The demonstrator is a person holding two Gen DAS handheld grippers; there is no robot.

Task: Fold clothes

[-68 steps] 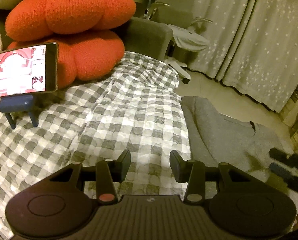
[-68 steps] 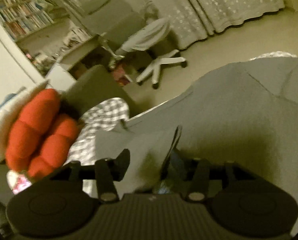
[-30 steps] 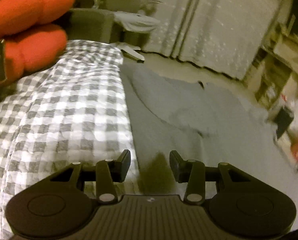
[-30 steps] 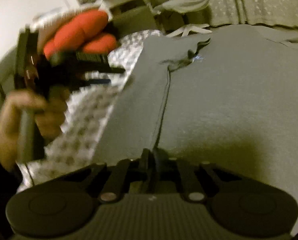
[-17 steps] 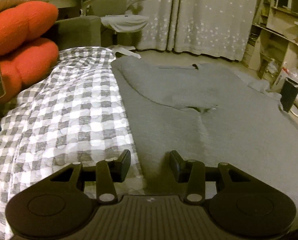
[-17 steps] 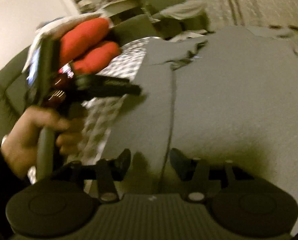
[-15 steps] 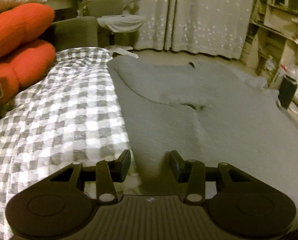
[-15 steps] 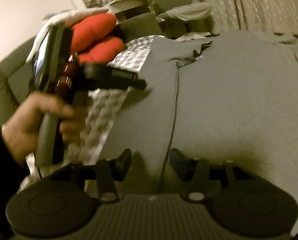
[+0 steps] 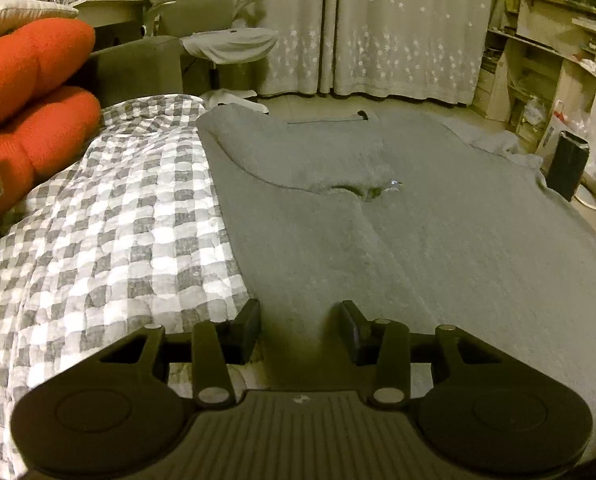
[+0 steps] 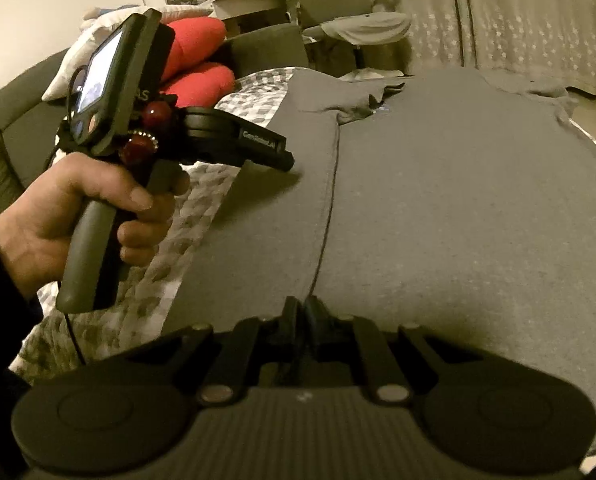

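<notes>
Grey garment (image 9: 437, 240) lies spread flat on the bed, covering the right part of the checked bedspread (image 9: 118, 220); its left edge runs from far to near along the checks. A zipper line runs down the garment's middle toward the near side, with the collar opening (image 9: 367, 191) further off.

Left gripper (image 9: 299, 324): jaws partly open, nothing between them, hovering over the garment's left edge where it meets the bedspread; no pad touches fabric. In the right wrist view a hand (image 10: 78, 216) holds this gripper by its handle, above the same edge.

Right gripper (image 10: 299, 312): jaws closed tight, sitting on the zipper line at the garment's near edge; cannot tell for sure whether fabric is pinched between them.

Orange cushions (image 9: 30, 92) sit far left. Office chair (image 9: 226, 40) and starred curtains (image 9: 397, 28) at the far side.
</notes>
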